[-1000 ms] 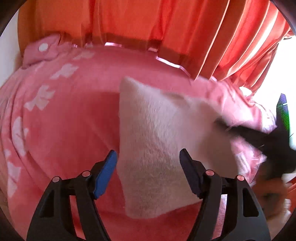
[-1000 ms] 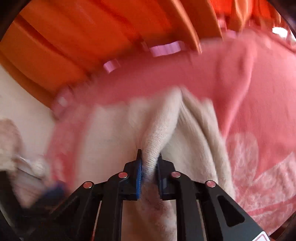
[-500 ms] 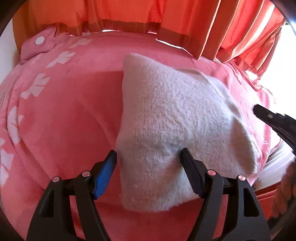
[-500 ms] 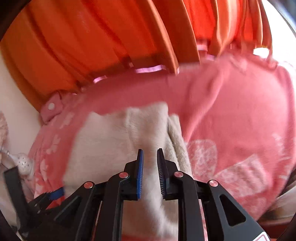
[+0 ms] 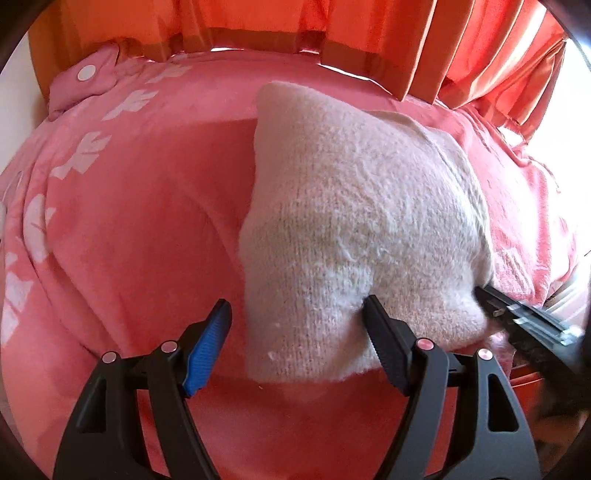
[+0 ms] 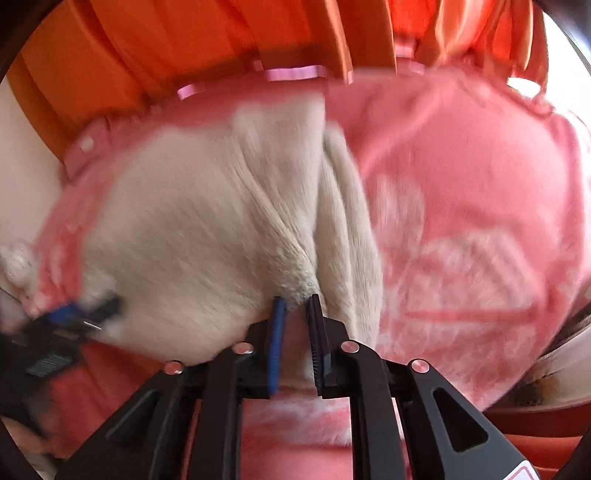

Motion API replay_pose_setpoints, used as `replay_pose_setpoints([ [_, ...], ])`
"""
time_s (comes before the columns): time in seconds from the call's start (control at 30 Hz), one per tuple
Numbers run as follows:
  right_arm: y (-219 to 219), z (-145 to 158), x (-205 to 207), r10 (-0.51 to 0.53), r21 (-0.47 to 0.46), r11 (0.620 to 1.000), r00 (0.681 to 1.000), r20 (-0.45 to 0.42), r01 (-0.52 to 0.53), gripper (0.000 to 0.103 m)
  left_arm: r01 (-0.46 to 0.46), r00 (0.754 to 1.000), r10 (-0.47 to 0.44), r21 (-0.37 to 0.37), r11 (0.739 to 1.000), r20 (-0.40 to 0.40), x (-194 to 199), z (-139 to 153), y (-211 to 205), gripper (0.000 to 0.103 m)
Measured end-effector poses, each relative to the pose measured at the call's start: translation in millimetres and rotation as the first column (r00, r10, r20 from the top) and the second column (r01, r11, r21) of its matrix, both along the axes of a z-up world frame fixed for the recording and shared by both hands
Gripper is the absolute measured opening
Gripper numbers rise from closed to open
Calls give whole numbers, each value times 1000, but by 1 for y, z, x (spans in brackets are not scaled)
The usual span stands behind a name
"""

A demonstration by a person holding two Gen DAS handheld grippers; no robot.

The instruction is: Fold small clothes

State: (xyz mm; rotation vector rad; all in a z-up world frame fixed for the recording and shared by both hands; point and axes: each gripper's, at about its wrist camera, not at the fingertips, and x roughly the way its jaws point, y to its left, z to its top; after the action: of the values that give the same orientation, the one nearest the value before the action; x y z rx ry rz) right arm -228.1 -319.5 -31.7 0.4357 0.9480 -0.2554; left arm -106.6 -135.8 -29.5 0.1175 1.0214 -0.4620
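Observation:
A fluffy cream knitted garment (image 5: 362,221) lies folded on the pink blanket (image 5: 129,229). My left gripper (image 5: 295,314) is open and wide, straddling the garment's near left corner; its blue-padded finger is over the blanket and the other rests on the knit. In the right wrist view the garment (image 6: 192,229) is blurred, and its creases run down to my right gripper (image 6: 297,302). That gripper's jaws are closing, with a tuft of the knit's near edge pinched between them. The right gripper's tip (image 5: 495,306) shows at the garment's near right corner.
Orange curtains (image 5: 332,33) hang behind the far edge of the blanket. The blanket has white leaf prints (image 5: 85,158) on the left and a buttoned flap (image 5: 88,74) at the far left. Bright light comes in at the right edge.
The right gripper let go of the raised fold, sank to the garment's near right edge and closed on it. The garment settled flat. The left gripper moved lower over the near corner.

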Motion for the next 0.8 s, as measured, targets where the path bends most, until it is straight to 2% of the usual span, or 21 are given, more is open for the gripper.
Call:
replay_pose_setpoints([
  [0.1,3,29,-12,-35,20,999,998,50,34,16,8,999,-9,38,999,32,-7,4,-2,71],
  [0.17,6,40,-14,-18,1,1000,997,76,18,17,7,999,-9,40,999,37,-9,6,-2,71],
  [0.23,14,37,-13,0,-35,999,999,51,1,18,3,999,-5,43,999,34,-9,6,-2,71],
  [0.3,16,16,-12,1,-24,1000,1000,-11,-1,18,1,999,-2,46,999,32,-10,5,-3,71],
  [0.37,16,11,-13,-3,-9,1000,1000,-2,3,18,2,999,-4,49,999,32,-12,6,-4,71],
  [0.47,16,21,-19,-16,1,1000,1000,14,16,20,0,1000,-2,49,999,31,-15,6,-2,71],
  [0.53,10,29,-23,-30,28,999,998,47,29,29,-4,1000,4,35,999,23,-17,7,1,71],
  [0.6,1,34,-28,-64,43,997,995,75,61,58,-10,1000,10,1,1000,12,-17,9,8,73],
  [0.7,-17,30,-29,-111,71,992,992,66,106,58,-30,1000,30,-32,999,4,-17,11,18,75],
  [0.8,-28,25,-15,-109,115,988,992,62,101,62,-64,998,64,-54,997,2,-15,15,28,75],
])
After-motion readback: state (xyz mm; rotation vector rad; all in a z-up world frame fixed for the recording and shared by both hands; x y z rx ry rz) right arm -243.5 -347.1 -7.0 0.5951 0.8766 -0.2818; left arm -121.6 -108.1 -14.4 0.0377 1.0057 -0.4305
